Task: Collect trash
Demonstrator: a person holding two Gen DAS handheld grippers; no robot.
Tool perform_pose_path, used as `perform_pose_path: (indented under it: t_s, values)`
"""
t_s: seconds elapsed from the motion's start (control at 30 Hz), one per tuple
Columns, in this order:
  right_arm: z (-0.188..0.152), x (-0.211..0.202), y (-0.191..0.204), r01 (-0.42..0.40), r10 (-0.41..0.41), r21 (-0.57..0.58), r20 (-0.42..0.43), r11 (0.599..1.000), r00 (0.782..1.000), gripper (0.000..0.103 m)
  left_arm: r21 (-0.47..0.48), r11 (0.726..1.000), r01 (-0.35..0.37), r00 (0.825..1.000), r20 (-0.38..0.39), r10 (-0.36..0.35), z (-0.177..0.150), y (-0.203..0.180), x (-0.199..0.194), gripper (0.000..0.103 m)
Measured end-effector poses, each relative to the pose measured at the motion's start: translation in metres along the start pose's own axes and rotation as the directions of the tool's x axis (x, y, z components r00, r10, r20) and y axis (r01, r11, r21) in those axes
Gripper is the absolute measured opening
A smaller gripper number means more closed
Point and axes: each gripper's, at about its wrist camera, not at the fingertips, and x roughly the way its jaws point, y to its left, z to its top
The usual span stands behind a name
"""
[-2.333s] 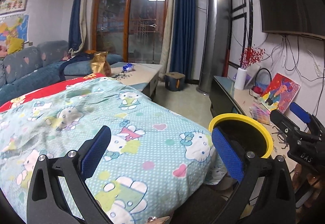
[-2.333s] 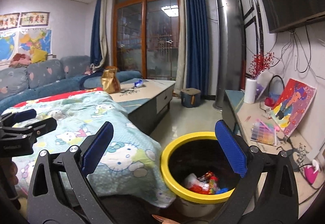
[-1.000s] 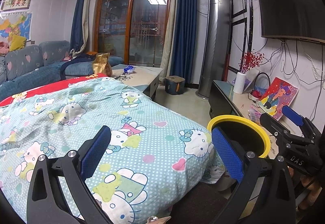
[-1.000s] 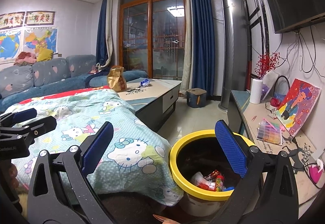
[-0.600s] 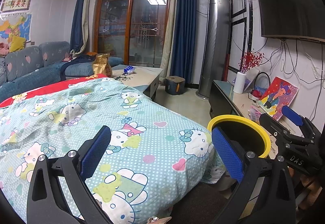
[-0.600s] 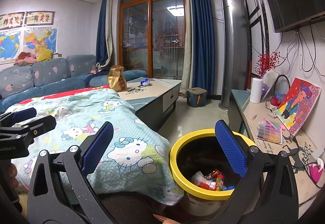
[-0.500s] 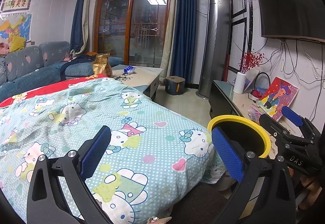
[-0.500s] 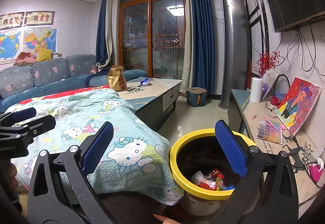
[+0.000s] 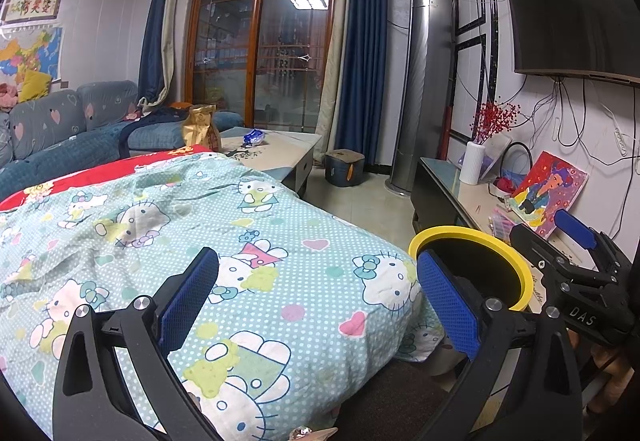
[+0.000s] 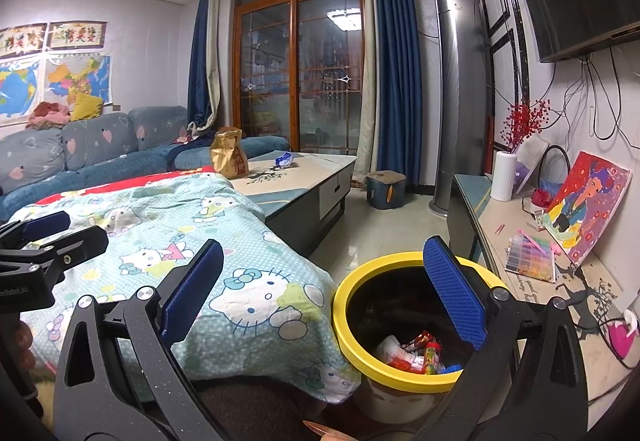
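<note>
A yellow-rimmed trash bin (image 10: 360, 281) stands on the floor by the bed corner, with several colourful wrappers (image 10: 416, 355) at its bottom. It also shows in the left wrist view (image 9: 472, 232). My right gripper (image 10: 320, 285) is open and empty, held above the bin's near left side. My left gripper (image 9: 316, 297) is open and empty over the Hello Kitty blanket (image 9: 200, 225). A blue wrapper (image 10: 285, 159) and a gold paper bag (image 10: 229, 153) sit on the far coffee table (image 10: 312, 169).
A low TV bench (image 10: 520, 241) along the right wall holds a white vase (image 10: 503, 177), a painting (image 10: 588, 205) and a bead box. A tall grey air conditioner (image 10: 460, 81) and a small stool (image 10: 386, 189) stand on the tiled floor. A blue sofa (image 10: 100, 145) lines the left.
Both grippers have stayed open and nearly still over the last second. Since 2.3 s ago the views have shifted slightly, with a little more of the bed in sight.
</note>
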Motion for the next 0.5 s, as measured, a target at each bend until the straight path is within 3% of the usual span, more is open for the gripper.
perform_pose_path:
  t_s: [0.5]
  values:
    - [0.0013, 0.0002, -0.0013, 0.004, -0.004, 0.002, 0.003, 1.0, 1.0, 0.092, -0.003, 1.0, 0.002, 1.0, -0.004, -0.002, -0.0022, 0.0011, 0.0008, 0.097]
